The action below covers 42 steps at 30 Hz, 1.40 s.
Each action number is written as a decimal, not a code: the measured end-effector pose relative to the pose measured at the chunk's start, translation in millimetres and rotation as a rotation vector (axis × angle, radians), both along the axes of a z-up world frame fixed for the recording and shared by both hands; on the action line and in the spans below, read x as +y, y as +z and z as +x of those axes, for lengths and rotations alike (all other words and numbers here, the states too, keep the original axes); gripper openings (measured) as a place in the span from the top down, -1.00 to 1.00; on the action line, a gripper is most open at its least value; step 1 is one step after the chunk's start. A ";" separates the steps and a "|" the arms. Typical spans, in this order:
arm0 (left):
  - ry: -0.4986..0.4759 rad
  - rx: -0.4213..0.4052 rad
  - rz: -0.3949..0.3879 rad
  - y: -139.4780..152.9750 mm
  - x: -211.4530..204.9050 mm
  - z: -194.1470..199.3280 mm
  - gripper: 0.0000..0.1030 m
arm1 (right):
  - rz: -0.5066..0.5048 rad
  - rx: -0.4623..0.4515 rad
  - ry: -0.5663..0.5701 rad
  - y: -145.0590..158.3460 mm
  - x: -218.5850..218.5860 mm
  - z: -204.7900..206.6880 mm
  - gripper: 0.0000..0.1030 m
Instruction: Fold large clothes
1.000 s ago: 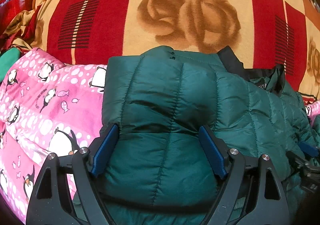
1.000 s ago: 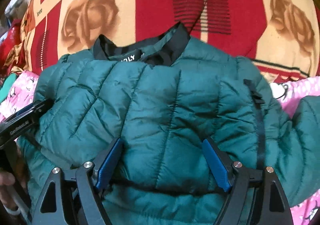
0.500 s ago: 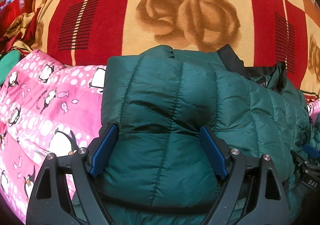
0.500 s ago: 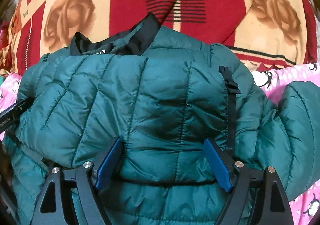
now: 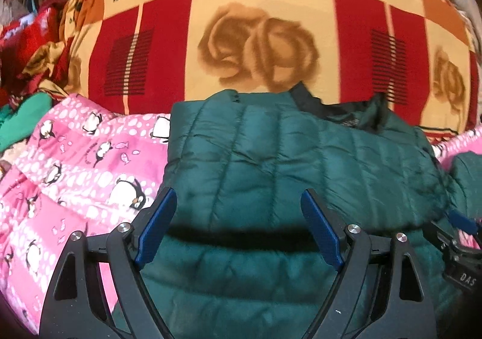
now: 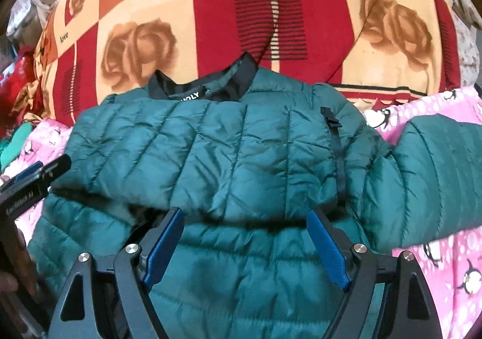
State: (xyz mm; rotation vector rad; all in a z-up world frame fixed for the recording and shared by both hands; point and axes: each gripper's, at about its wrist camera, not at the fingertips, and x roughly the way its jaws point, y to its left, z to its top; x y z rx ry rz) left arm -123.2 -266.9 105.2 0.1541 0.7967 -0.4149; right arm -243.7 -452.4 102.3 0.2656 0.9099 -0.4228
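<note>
We had just drawn both tools back and up from the green puffer jacket (image 5: 271, 164), so that more of the rose-patterned blanket (image 5: 259, 43) came into view beyond it than a second before, when the quilted panels filled most of each picture. The left gripper (image 5: 238, 230) stood released, its blue pads (image 5: 156, 227) wide apart over the near fold with nothing pinched between them; the right gripper (image 6: 245, 248) was likewise released, its jaws spread above the doubled lower part of the jacket (image 6: 241, 158). The garment lay where we had left it, across the bed, its black collar (image 6: 208, 89) towards the far edge against the blanket and its left side bordering the pink penguin quilt (image 5: 75, 164). One sleeve (image 6: 436, 176) stretched out flat to the right over the pink quilt (image 6: 452, 248), not yet brought in. We judged that the fold of the body had been laid down and let go, and that it held its shape without our grip, though the puffy filling kept it from lying truly flat. What remained, as we read it, was to tuck that loose sleeve across and then halve the bundle
</note>
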 end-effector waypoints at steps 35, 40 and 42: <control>-0.096 -0.034 -0.023 35.0 -19.6 -111.8 -0.65 | -0.050 -0.041 -0.072 35.4 0.6 -96.2 -0.58; -0.114 -0.044 -0.020 37.1 -31.8 -120.0 -0.65 | -0.044 -0.043 -0.094 33.3 -10.0 -107.9 -0.58; -0.123 -0.044 -0.017 36.4 -37.9 -123.1 -0.65 | -0.040 -0.043 -0.105 31.7 -14.7 -112.8 -0.58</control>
